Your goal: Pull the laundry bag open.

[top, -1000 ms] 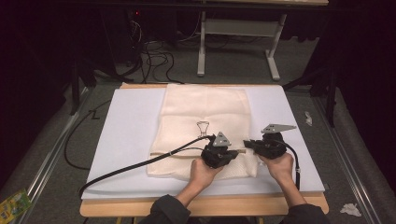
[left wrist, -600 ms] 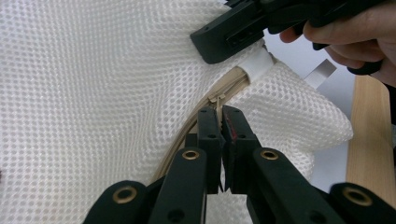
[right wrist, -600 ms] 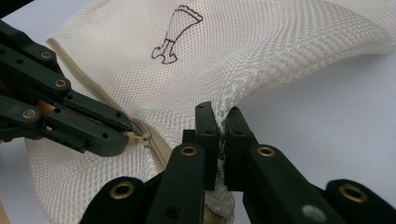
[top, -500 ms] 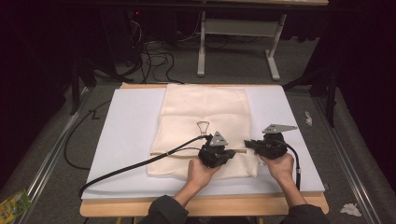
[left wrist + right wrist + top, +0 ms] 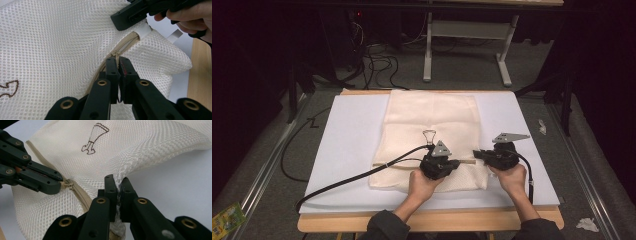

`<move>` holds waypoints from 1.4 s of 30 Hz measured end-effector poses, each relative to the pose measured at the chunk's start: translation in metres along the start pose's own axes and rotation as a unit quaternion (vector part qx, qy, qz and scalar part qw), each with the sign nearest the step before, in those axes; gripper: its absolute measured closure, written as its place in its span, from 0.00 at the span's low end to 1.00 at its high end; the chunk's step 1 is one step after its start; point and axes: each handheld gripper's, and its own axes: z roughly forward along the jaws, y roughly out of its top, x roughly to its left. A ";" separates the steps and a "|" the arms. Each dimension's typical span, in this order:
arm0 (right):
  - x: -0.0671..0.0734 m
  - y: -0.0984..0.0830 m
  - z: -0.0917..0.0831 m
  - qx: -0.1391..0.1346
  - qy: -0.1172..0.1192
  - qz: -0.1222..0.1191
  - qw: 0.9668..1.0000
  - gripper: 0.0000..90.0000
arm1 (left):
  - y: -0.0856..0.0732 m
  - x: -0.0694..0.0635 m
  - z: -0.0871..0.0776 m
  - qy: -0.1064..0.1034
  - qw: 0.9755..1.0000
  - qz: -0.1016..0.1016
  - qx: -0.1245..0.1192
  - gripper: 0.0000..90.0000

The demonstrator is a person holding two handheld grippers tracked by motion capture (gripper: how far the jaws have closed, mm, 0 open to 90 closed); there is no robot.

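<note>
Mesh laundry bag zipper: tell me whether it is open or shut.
Cannot tell for the whole run. The zipper looks shut where its tape shows between the left gripper, clamped on the pull, and the right gripper, pinching the mesh laundry bag.

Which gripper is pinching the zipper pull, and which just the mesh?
The left gripper is shut on the zipper pull along the beige zipper track; the right gripper clamps only the mesh bag fabric near its end.

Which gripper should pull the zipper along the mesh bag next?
Left. The left gripper is shut on the zipper pull; the right gripper pinches the mesh bag at its edge, anchoring it.
</note>
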 end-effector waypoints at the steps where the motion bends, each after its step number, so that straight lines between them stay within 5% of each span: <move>1: 0.000 0.000 0.000 0.001 0.000 0.000 1.000 0.98 | 0.000 0.000 0.000 0.000 1.000 0.000 0.000 0.97; 42: -0.004 -0.002 0.000 0.004 -0.007 0.005 1.000 0.98 | -0.009 0.011 -0.021 0.021 1.000 -0.008 -0.008 0.97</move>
